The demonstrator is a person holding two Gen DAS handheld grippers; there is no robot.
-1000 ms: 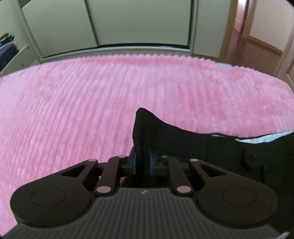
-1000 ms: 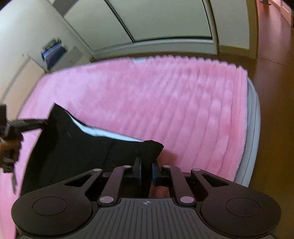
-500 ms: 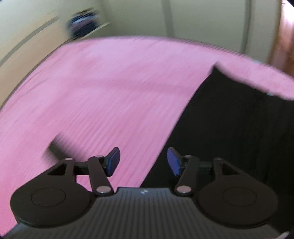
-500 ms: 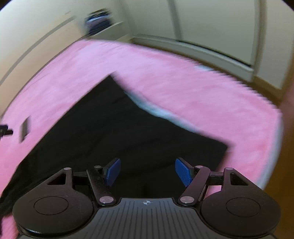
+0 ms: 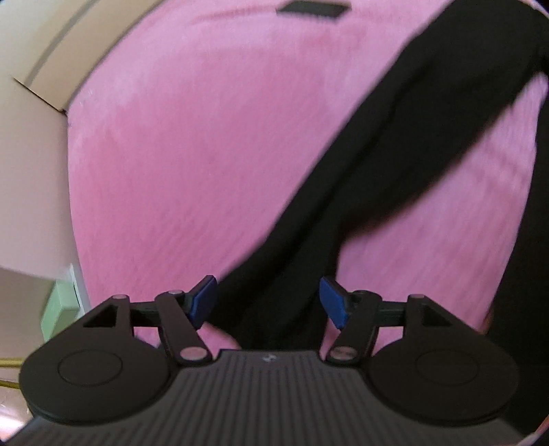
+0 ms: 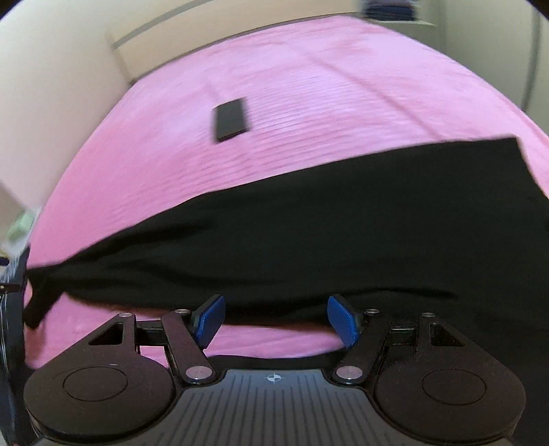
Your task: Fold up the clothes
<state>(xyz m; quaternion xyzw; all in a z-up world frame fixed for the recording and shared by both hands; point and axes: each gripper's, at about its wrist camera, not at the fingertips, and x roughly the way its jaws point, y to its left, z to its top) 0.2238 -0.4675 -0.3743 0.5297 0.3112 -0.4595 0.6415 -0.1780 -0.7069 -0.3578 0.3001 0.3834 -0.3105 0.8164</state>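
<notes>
A black garment [image 6: 343, 233] lies spread on a pink bedspread [image 6: 308, 85]. In the left wrist view a long narrow part of it [image 5: 394, 144] runs diagonally from the top right down between the fingers. My left gripper [image 5: 269, 302] is open and empty, its blue pads either side of that black strip. My right gripper [image 6: 276, 320] is open and empty, just above the garment's near edge, with pink cover showing between its pads.
A small flat black rectangular object [image 6: 231, 118] lies on the bedspread beyond the garment; it also shows in the left wrist view [image 5: 310, 8]. A beige headboard or wall [image 6: 51, 85] borders the bed. A pale green thing [image 5: 60, 315] sits past the bed's left edge.
Both grippers let go of the garment's corners and opened. Both then swung round over the bed; the garment now lies flat and the views look toward the headboard side.
</notes>
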